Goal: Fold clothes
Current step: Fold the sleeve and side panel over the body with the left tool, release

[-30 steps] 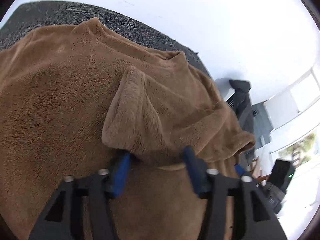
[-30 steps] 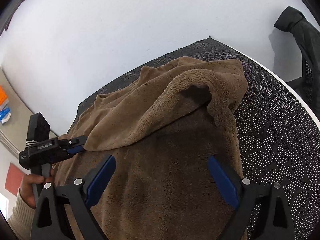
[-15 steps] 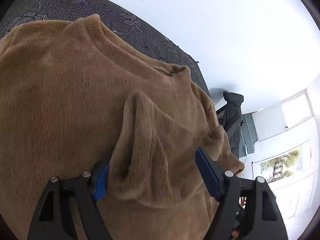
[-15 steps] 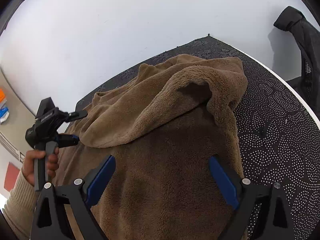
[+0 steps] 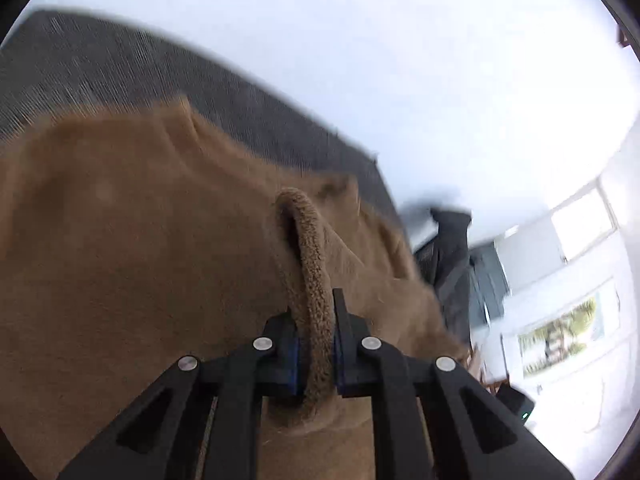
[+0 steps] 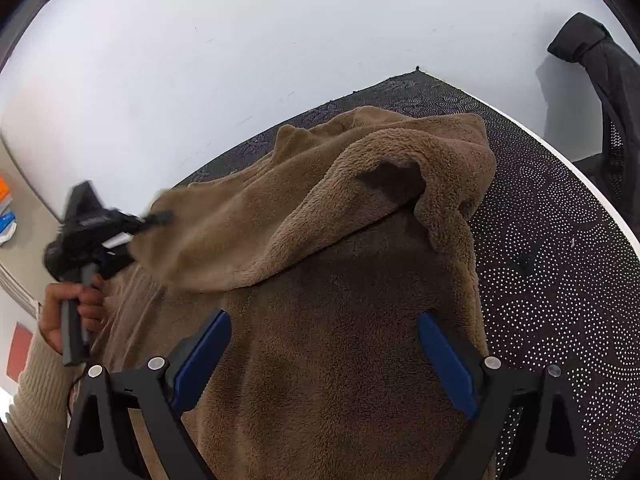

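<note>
At the left of the scene a person's hand [image 6: 76, 308], in a ribbed cream sleeve [image 6: 38, 396], grips the handle of the left gripper [image 5: 314, 344], and its fingers [image 5: 289, 354] are clamped on a rolled edge of the brown fleece top [image 6: 328, 320]. In the right wrist view that gripper sits at about nine o'clock and the pinched edge is raised off the layer beneath, so a long flap of fleece runs from nine o'clock up toward one o'clock, where it bunches into a loose hump. The rest of the top lies spread on the dark dotted mat [image 6: 560, 264] that covers the desk [image 6: 596, 184], filling the middle and lower part of both views. My judgement is that a fold is under way: one side or sleeve is held lifted over the body, but the top is not a neat flat packet, with the hump at one o'clock and uneven edges to be smoothed and at least one more fold to come. The right gripper [image 6: 324, 364] hangs over the middle of the top at six o'clock with its blue fingers [image 6: 202, 358] wide apart and nothing between them. At the far right a dark jacket [image 6: 600, 60] hangs over a chair. The left gripper carries a small white label, too blurred to read; no other writing shows.
</note>
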### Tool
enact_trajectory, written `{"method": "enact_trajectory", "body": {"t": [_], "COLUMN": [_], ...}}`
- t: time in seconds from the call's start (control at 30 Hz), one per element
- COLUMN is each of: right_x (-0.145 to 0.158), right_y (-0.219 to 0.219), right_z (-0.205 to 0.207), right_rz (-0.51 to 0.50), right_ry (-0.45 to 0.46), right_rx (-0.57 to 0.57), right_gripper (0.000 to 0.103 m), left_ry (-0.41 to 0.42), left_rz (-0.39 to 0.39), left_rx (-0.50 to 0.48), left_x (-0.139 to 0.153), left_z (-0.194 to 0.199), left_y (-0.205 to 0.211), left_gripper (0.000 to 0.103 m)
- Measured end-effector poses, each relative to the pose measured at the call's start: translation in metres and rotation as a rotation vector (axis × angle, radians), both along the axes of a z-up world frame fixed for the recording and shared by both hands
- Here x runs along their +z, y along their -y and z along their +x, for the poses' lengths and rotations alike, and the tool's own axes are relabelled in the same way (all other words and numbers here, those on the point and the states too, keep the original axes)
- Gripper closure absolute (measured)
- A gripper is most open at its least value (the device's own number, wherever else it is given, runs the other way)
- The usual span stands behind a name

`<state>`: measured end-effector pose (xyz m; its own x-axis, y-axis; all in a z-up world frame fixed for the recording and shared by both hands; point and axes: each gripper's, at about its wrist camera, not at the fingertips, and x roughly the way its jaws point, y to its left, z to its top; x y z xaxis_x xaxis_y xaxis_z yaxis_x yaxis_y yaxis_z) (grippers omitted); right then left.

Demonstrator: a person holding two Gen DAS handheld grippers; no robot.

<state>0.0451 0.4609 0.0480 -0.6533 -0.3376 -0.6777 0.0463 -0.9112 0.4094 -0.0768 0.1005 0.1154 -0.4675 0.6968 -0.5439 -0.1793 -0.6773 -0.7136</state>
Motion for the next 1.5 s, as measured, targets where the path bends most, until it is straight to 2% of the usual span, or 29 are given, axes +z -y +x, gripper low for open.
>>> {"method": "enact_trajectory", "body": {"t": [0.07, 0.17, 0.33, 0.5, 0.6, 0.73, 0.8, 0.9, 1.0, 1.07, 1.1, 1.27, 1.37, 1.4, 1.43, 1.5], "right_x": [0.0, 0.0, 0.0, 0.002, 0.017, 0.051, 0.058, 0.047, 0.018, -0.001, -0.001, -0.003, -0.005, -0.005, -0.003, 0.002], "right_y": [0.001, 0.0, 0.0, 0.002, 0.004, 0.008, 0.014, 0.028, 0.034, 0.034, 0.035, 0.042, 0.041, 0.041, 0.039, 0.036], "right_z": [-0.001, 0.0, -0.002, -0.005, -0.014, -0.029, -0.038, -0.05, -0.061, -0.066, -0.063, -0.058, -0.061, -0.063, -0.061, -0.059], "right_rz": [0.007, 0.01, 0.021, 0.062, 0.113, 0.18, 0.229, 0.312, 0.251, 0.274, 0.305, 0.398, 0.4, 0.39, 0.376, 0.347], "right_ry": [0.002, 0.003, 0.007, 0.029, 0.041, -0.043, -0.072, -0.063, 0.017, 0.07, 0.043, 0.042, 0.042, 0.042, 0.045, 0.046], "right_rx": [0.014, 0.014, 0.013, 0.012, -0.001, 0.003, 0.019, 0.063, 0.169, 0.201, 0.221, 0.284, 0.284, 0.279, 0.267, 0.242], "right_gripper": [0.007, 0.007, 0.007, 0.007, 0.007, 0.007, 0.007, 0.007, 0.007, 0.006, 0.006, 0.006, 0.006, 0.006, 0.006, 0.006], "left_ry": [-0.04, -0.043, 0.028, 0.119, 0.135, 0.09, 0.054, 0.053, 0.112, 0.122, 0.127, 0.152, 0.151, 0.129, 0.106, 0.065], "left_rz": [-0.004, -0.013, -0.062, -0.046, -0.039, 0.043, 0.016, -0.023, -0.074, -0.097, -0.109, -0.167, -0.219, -0.259, -0.299, -0.371], "left_rx": [0.051, 0.11, 0.114, 0.117, 0.097, 0.102, 0.084, 0.06, 0.063, 0.062, 0.062, 0.062, 0.065, 0.079, 0.094, 0.128], "left_x": [0.013, 0.018, -0.006, -0.036, -0.041, -0.025, -0.014, -0.012, -0.032, -0.035, -0.037, -0.046, -0.045, -0.04, -0.035, -0.026], "left_z": [0.01, 0.024, 0.045, 0.05, 0.051, 0.054, 0.057, 0.059, 0.057, 0.058, 0.059, 0.061, 0.062, 0.063, 0.064, 0.066], "left_y": [0.021, 0.05, 0.07, 0.073, 0.071, 0.081, 0.08, 0.077, 0.075, 0.075, 0.075, 0.076, 0.076, 0.077, 0.078, 0.08], "left_gripper": [0.089, 0.089, 0.089, 0.089, 0.089, 0.089, 0.089, 0.089, 0.089, 0.089, 0.088, 0.085, 0.075, 0.064, 0.047, 0.028]}}
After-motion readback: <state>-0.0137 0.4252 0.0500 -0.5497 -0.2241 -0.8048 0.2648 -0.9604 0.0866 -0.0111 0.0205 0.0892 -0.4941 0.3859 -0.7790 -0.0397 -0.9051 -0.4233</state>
